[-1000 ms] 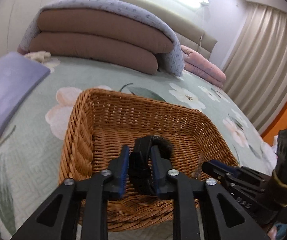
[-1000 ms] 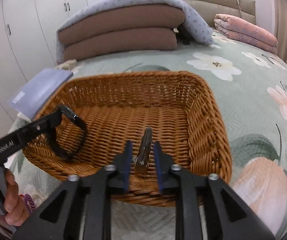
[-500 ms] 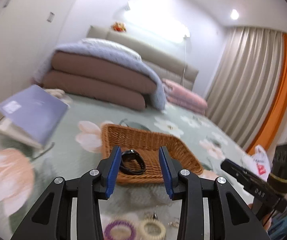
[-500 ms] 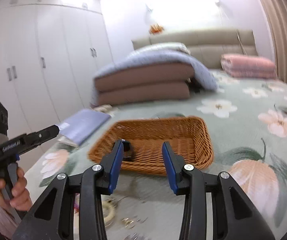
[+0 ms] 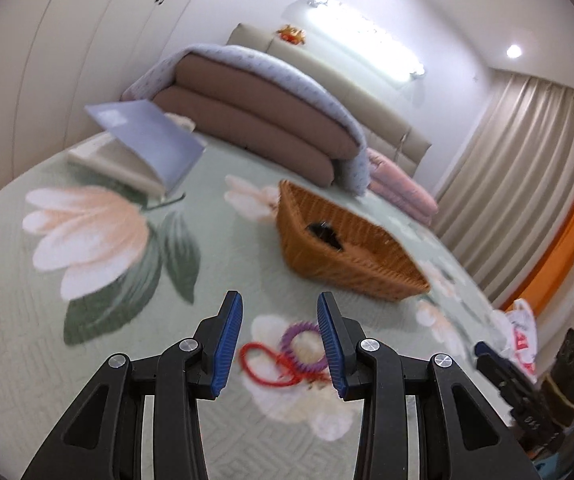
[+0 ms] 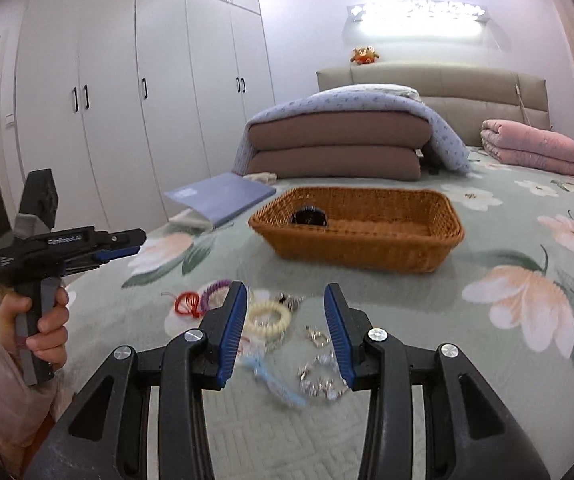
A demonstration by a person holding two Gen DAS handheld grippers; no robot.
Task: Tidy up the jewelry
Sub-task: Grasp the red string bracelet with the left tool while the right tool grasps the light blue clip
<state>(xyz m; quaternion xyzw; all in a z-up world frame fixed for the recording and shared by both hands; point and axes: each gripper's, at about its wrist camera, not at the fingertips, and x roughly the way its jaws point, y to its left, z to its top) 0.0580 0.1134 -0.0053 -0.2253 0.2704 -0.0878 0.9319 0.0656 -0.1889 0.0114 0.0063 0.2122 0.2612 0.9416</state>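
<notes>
Hovering over the bed, the left tool (image 5: 279, 338) gapes above a red cord loop (image 5: 265, 362) overlapping a purple coil ring (image 5: 303, 346) (snagging both is likely); the right tool (image 6: 285, 326), likewise apart, faces tangled trinkets (image 6: 319, 372) short of the basket (image 6: 367, 248).

— What's under the right gripper (image 6: 285, 330)?

— Its jaws gape over a cream coil bracelet (image 6: 267, 319) and silver trinkets (image 6: 319, 376) on the floral bedspread (image 6: 467, 360).

— And the wicker basket (image 6: 361, 236)?

— Farther back, a black band (image 6: 308, 217) inside. The left gripper (image 6: 127, 242) hangs apart, at the left.
</notes>
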